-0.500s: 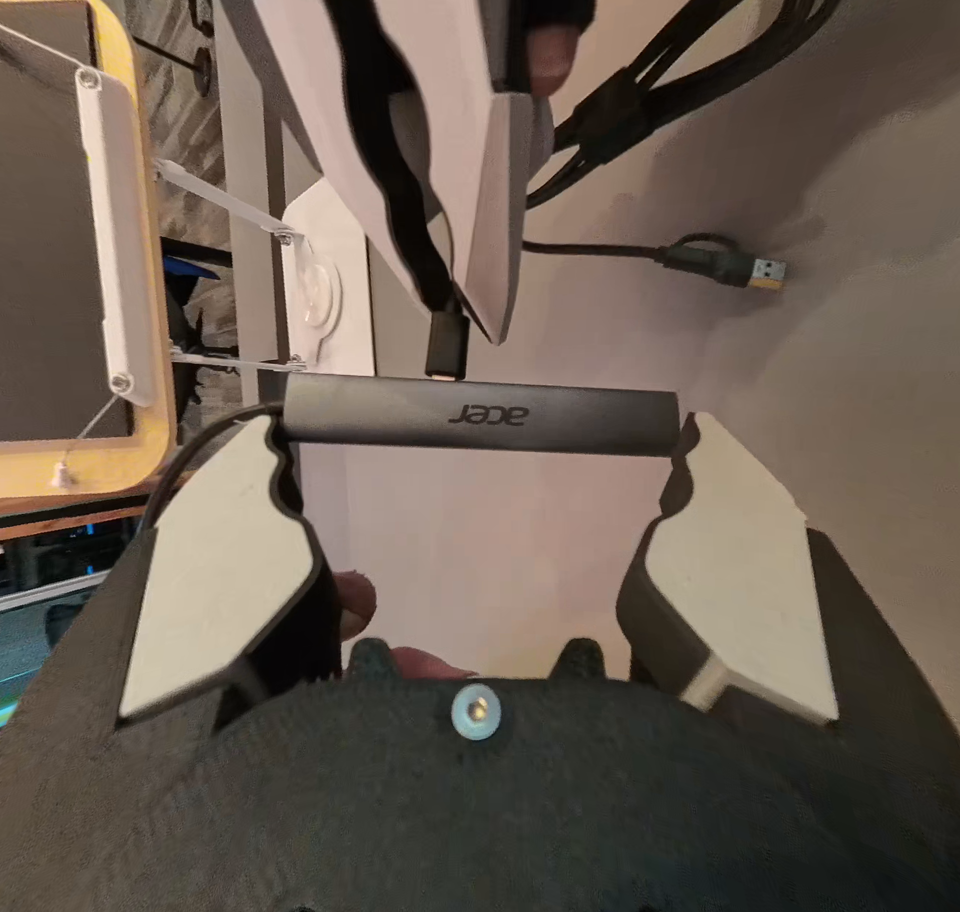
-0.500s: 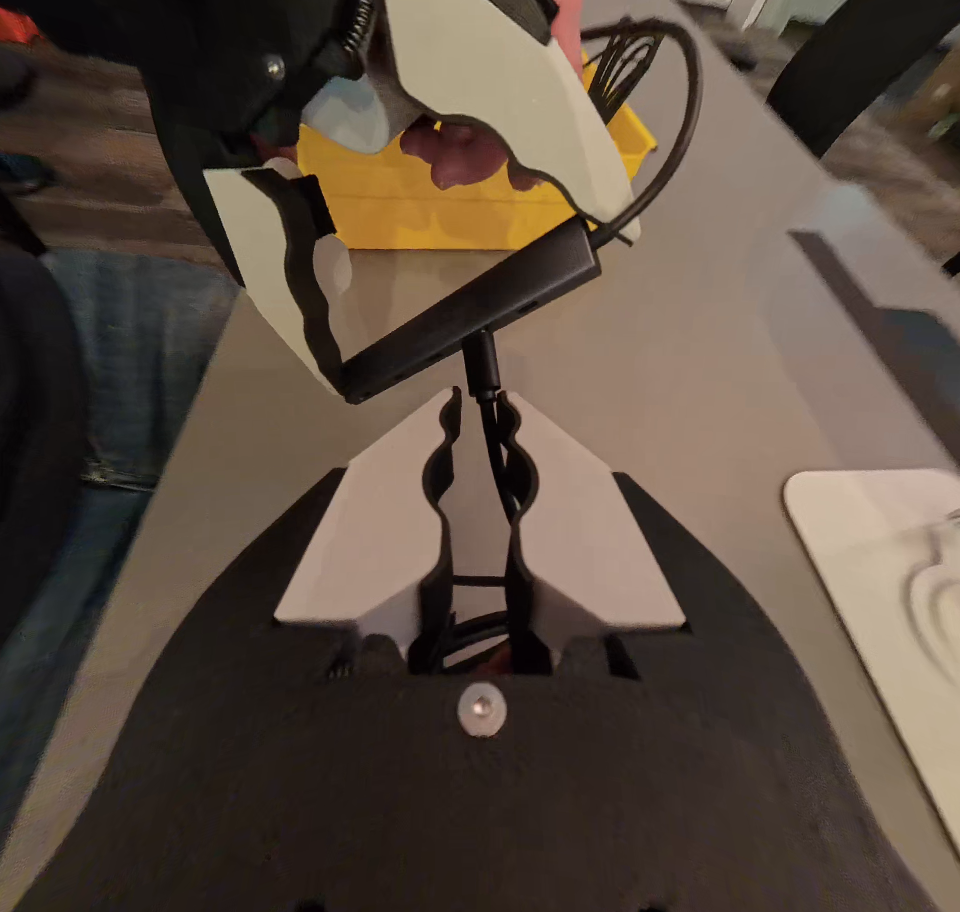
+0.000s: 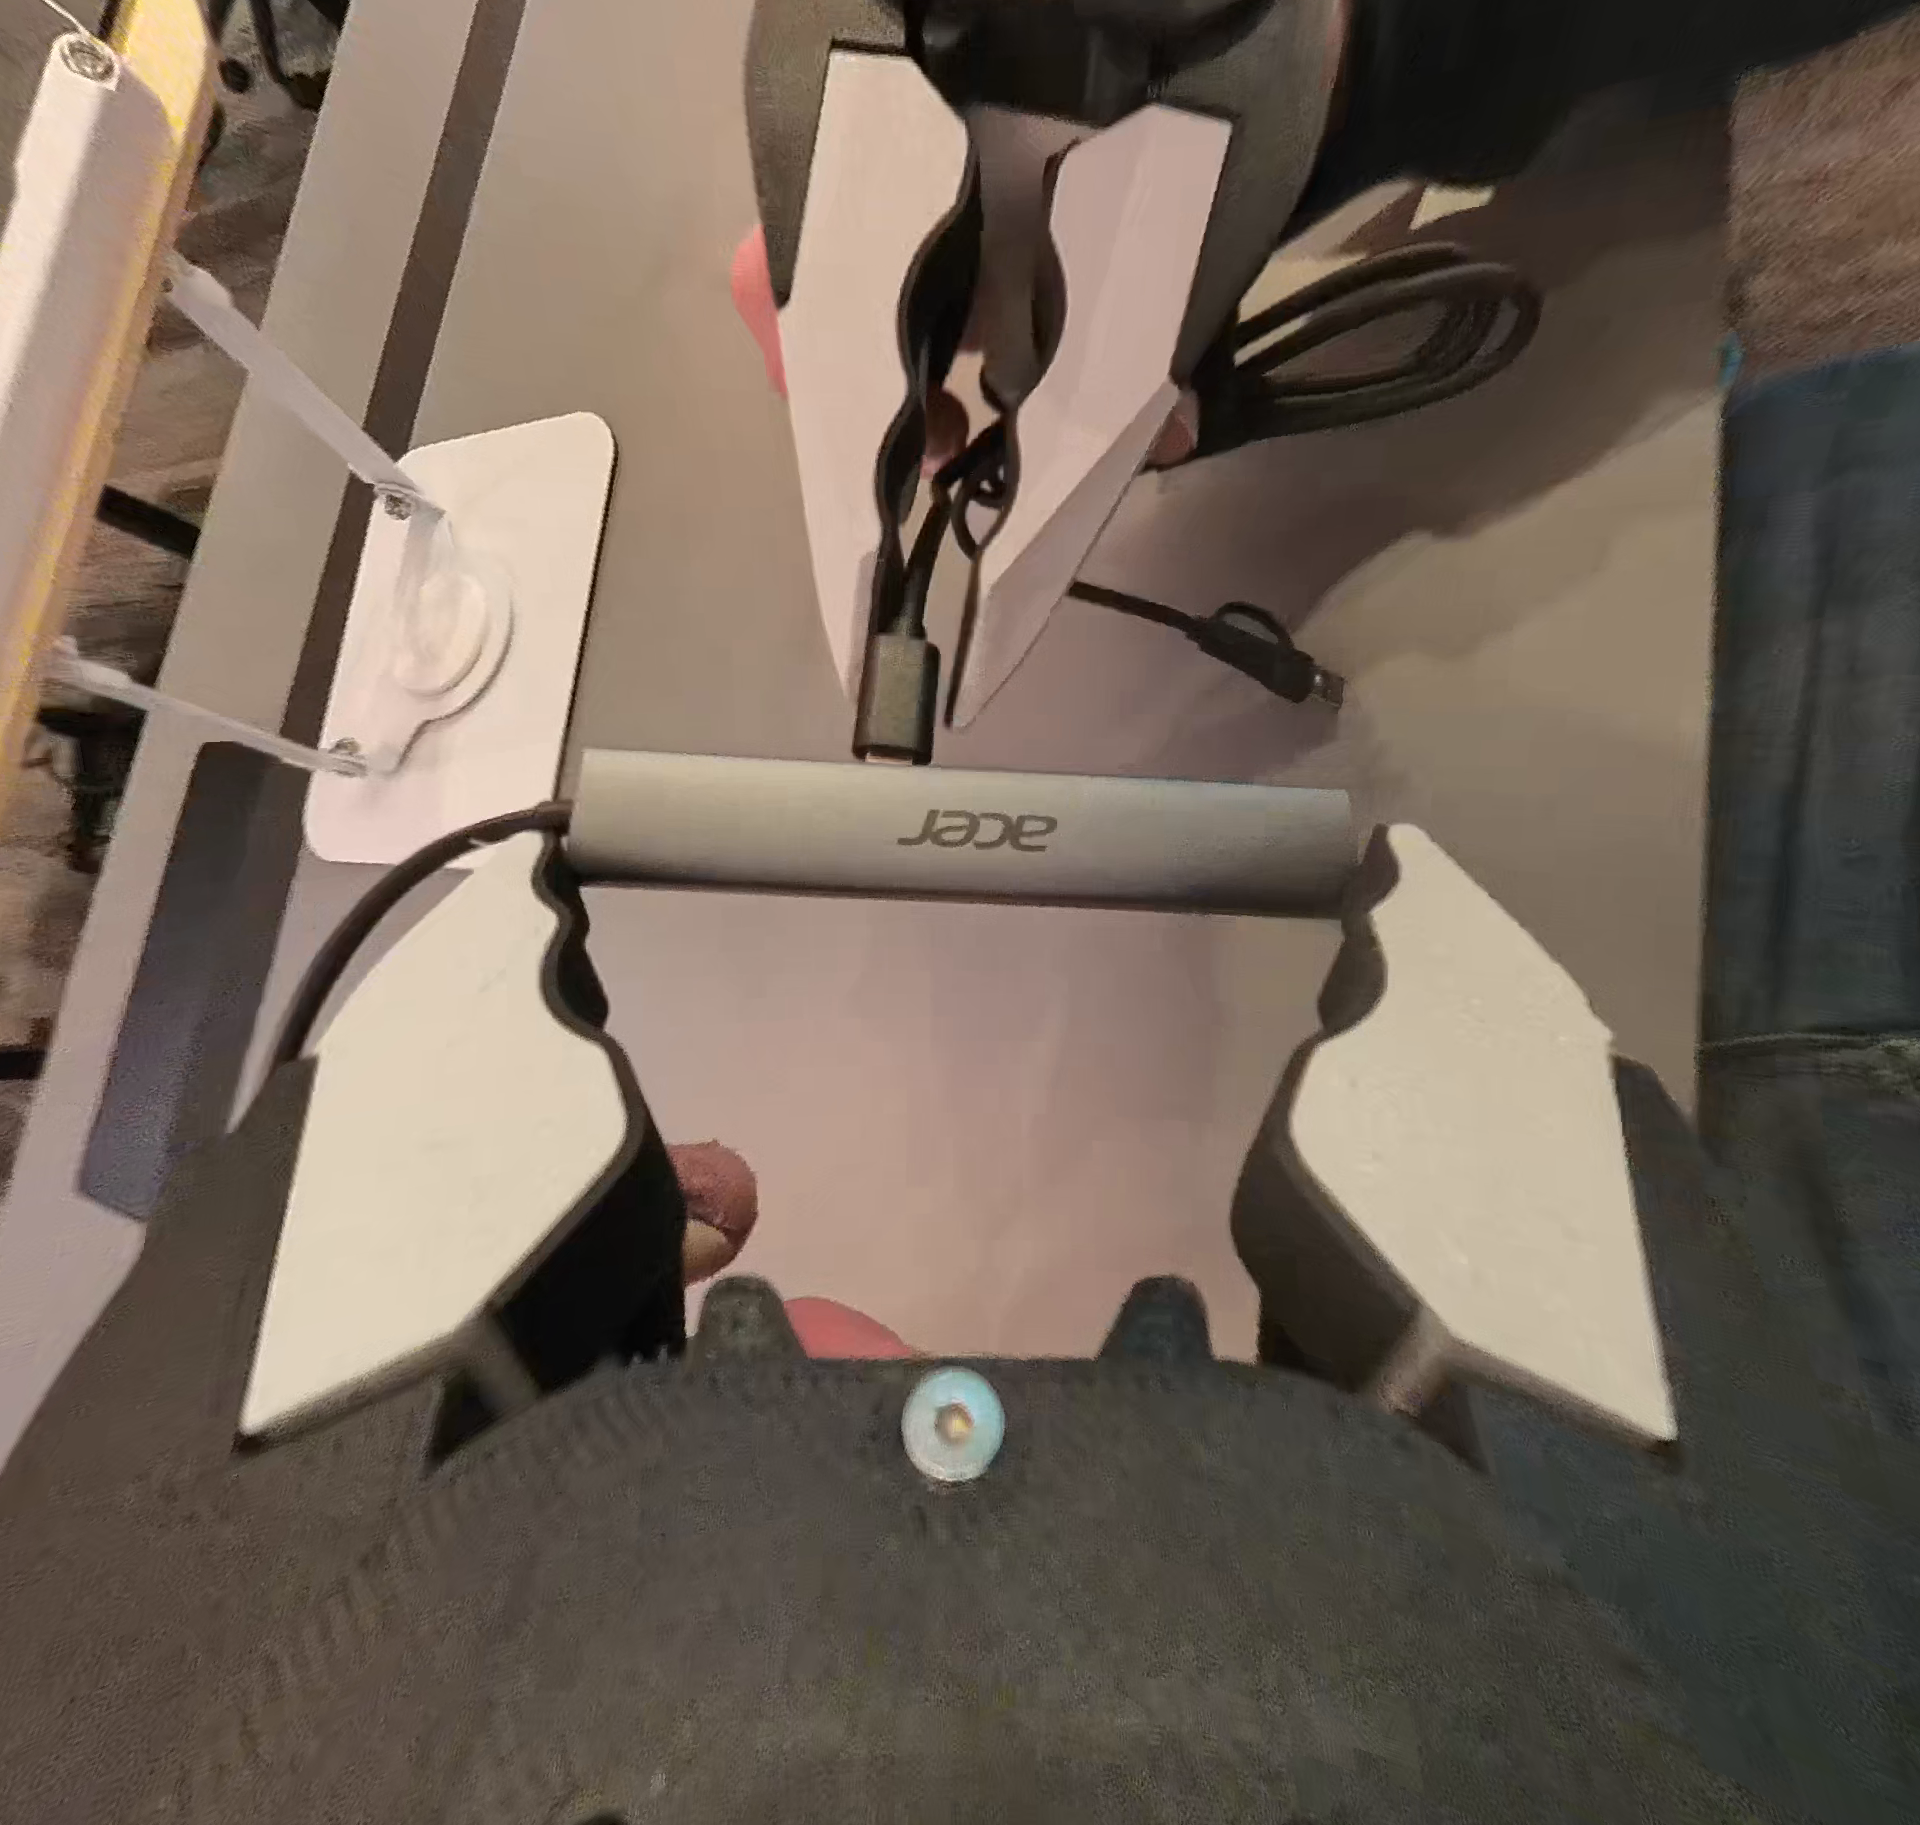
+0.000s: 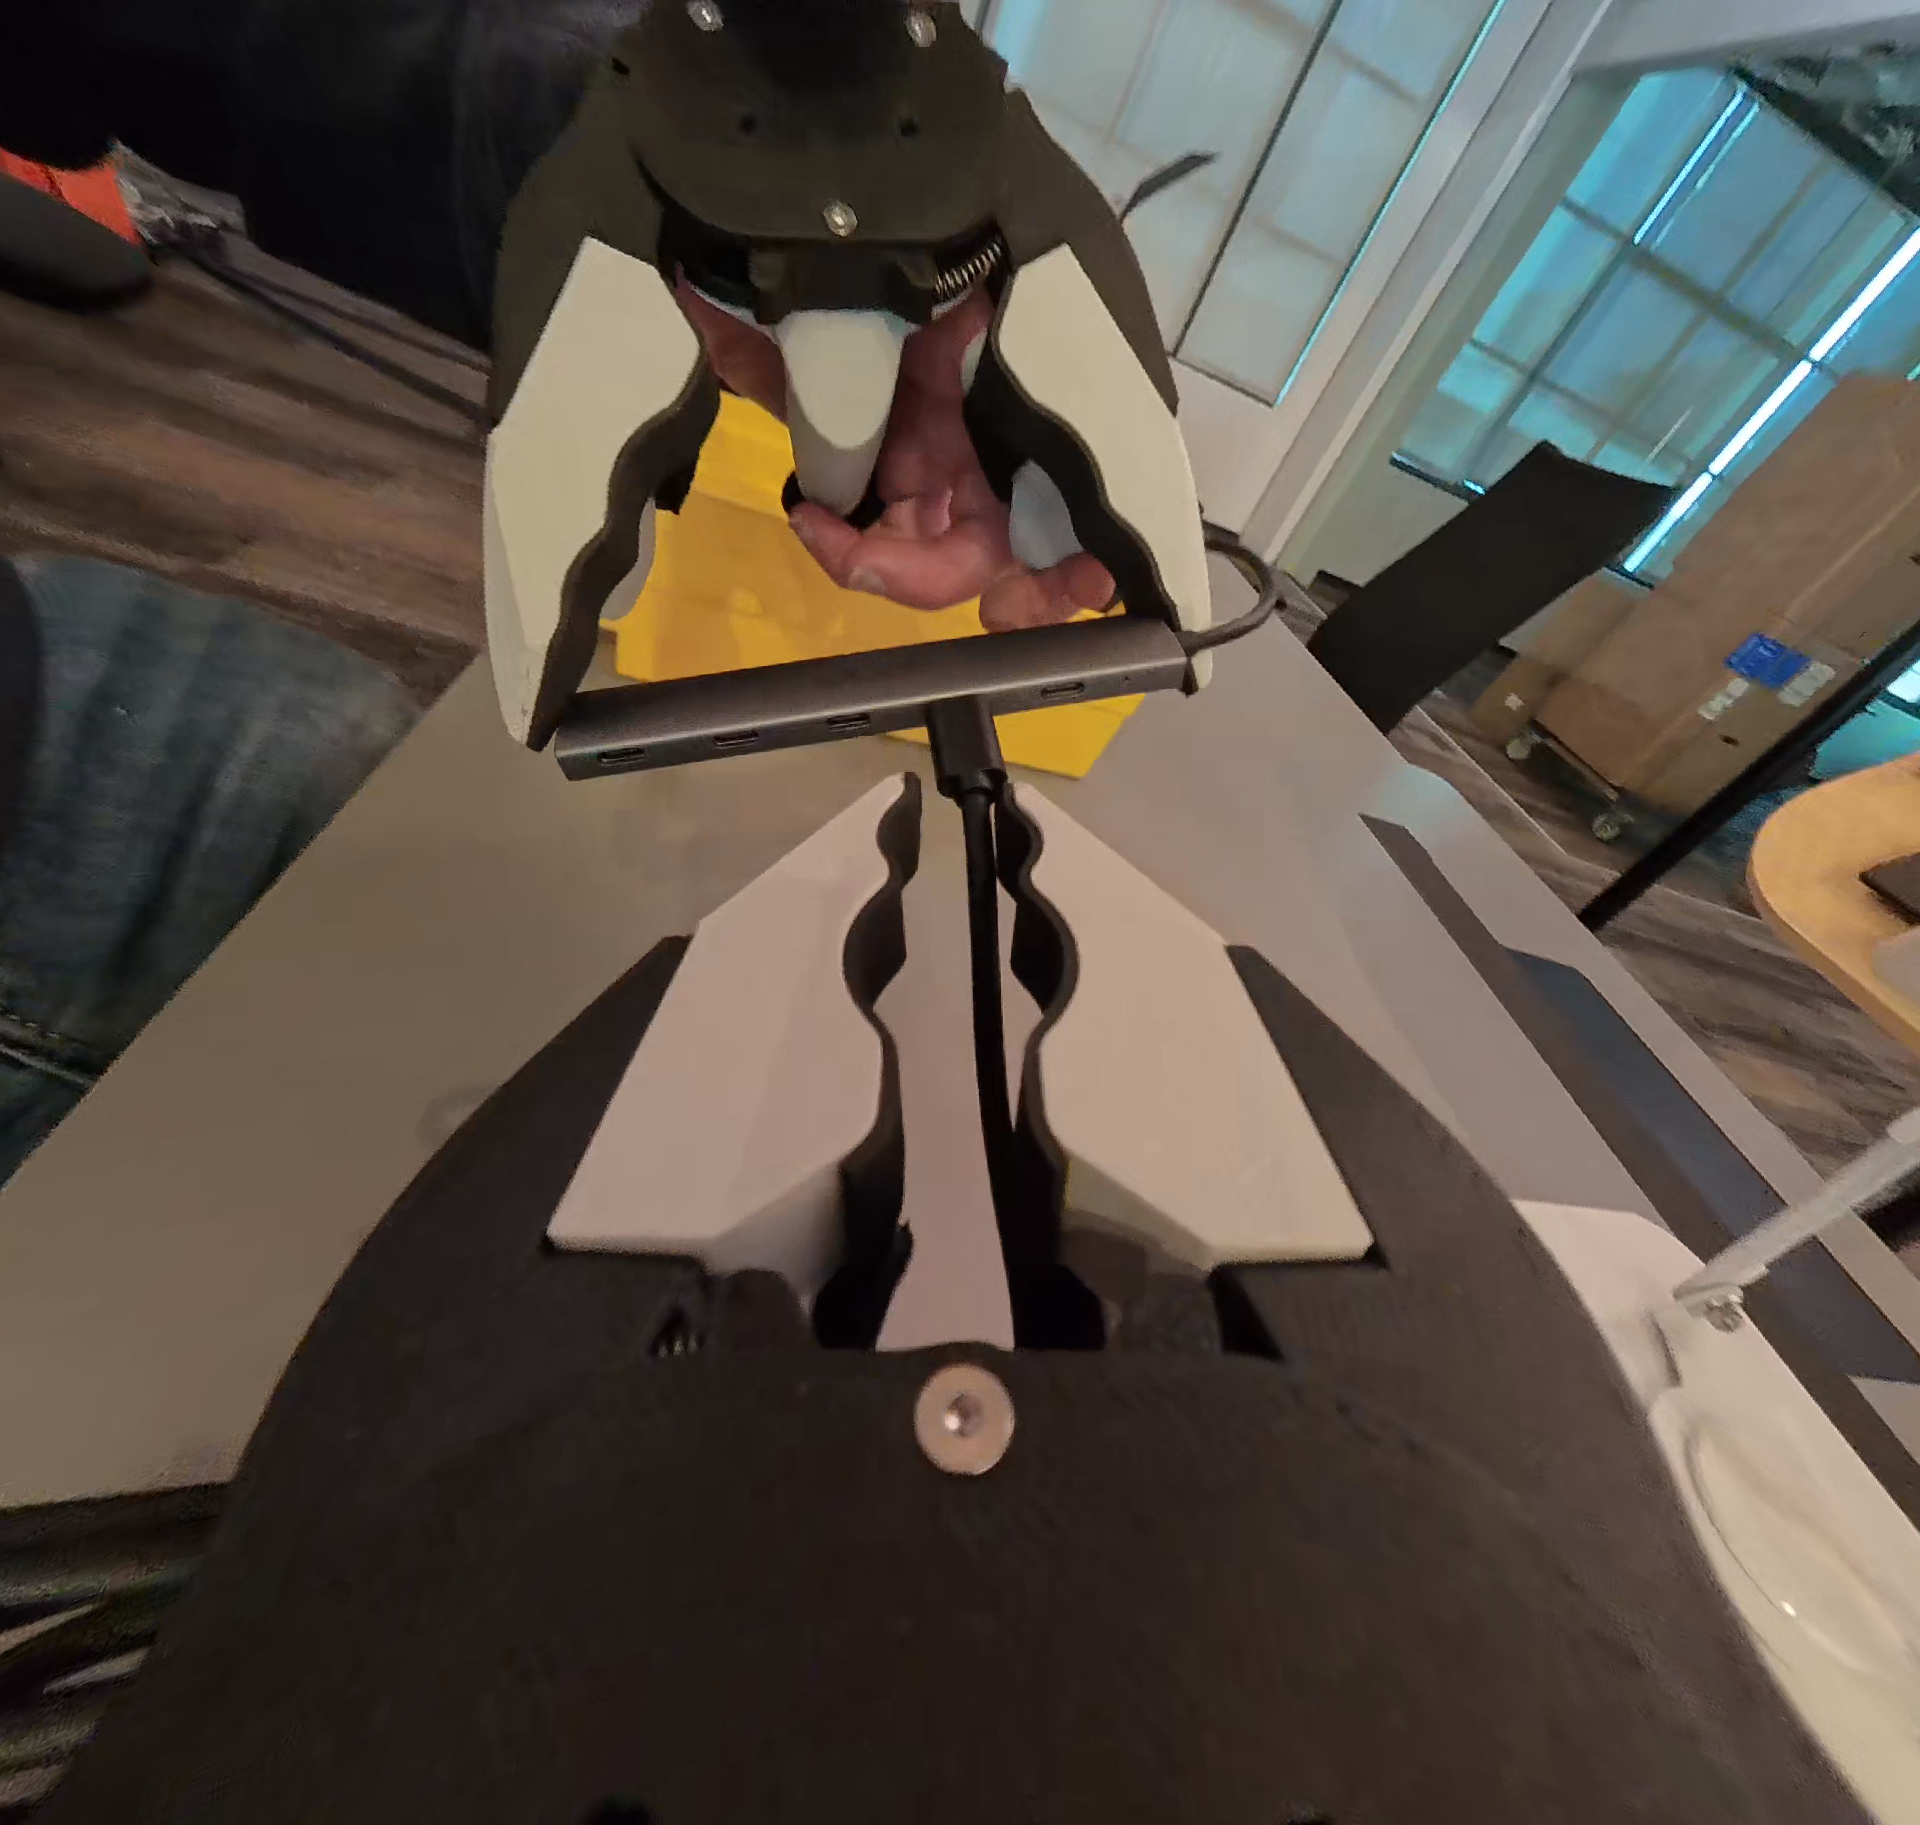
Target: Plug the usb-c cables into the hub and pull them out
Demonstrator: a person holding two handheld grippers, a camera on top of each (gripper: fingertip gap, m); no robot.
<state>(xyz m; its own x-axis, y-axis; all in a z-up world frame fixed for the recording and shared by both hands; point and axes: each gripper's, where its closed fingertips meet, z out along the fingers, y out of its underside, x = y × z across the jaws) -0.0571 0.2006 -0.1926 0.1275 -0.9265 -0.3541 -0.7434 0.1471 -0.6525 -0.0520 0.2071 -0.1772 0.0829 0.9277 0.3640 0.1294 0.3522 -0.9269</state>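
Observation:
A dark grey hub (image 3: 961, 830) is held end to end between the fingertips of my left gripper (image 3: 961, 861), which is shut on it above the grey table (image 3: 935, 1100). The hub's own lead (image 3: 416, 871) trails off its left end. My right gripper (image 4: 961, 793) faces it, nearly closed around a black usb-c cable (image 4: 985, 944); a narrow gap shows beside the cable. The cable's plug (image 4: 961, 736) sits in a port on the hub's side (image 4: 831, 710). In the left wrist view the plug (image 3: 899, 689) sticks out of the right gripper (image 3: 909, 700) and meets the hub's far edge.
A second black cable with a metal-tipped plug (image 3: 1278, 669) and a coiled black cable bundle (image 3: 1371, 341) lie on the table behind. A white base plate with a clear stand (image 3: 468, 632) is at the left. A yellow bin (image 4: 727, 570) stands beyond the hub. A person's jeans (image 3: 1818, 736) are at the table's edge. My left and right fingertips are right by each other.
Both grippers have turned, so the hub now lies level across the right wrist view instead of tilted. The plug stays at the hub. Both grips look unchanged.

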